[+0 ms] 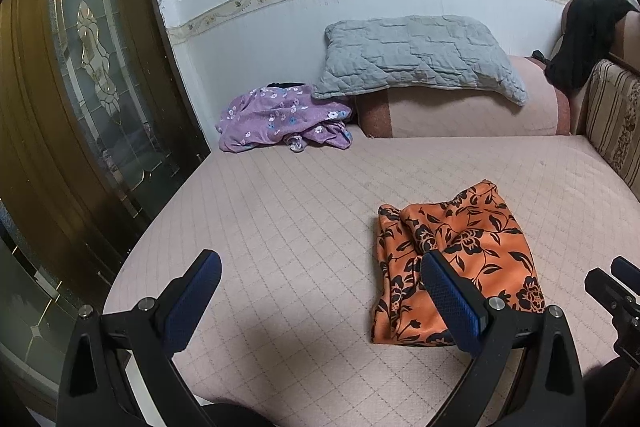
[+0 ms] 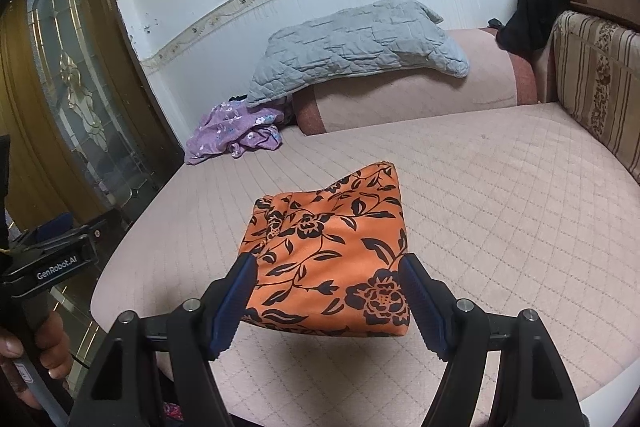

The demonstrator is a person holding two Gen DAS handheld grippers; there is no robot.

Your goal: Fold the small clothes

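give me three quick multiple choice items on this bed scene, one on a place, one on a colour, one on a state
1. Where does the purple garment lie?
A. at the far end of the bed, beside the grey pillow
B. on the floor
C. between the right tongs

2. What colour is the cloth nearest the tongs?
A. blue with stripes
B. orange with black flowers
C. plain white

3. How do the right tongs stand?
A. shut on the cloth
B. shut on nothing
C. open

Answers: 1 A, it is heaped by the pillow near the wall; 2 B, the floral print shows in both views; 3 C, the pads stand apart and press on nothing.
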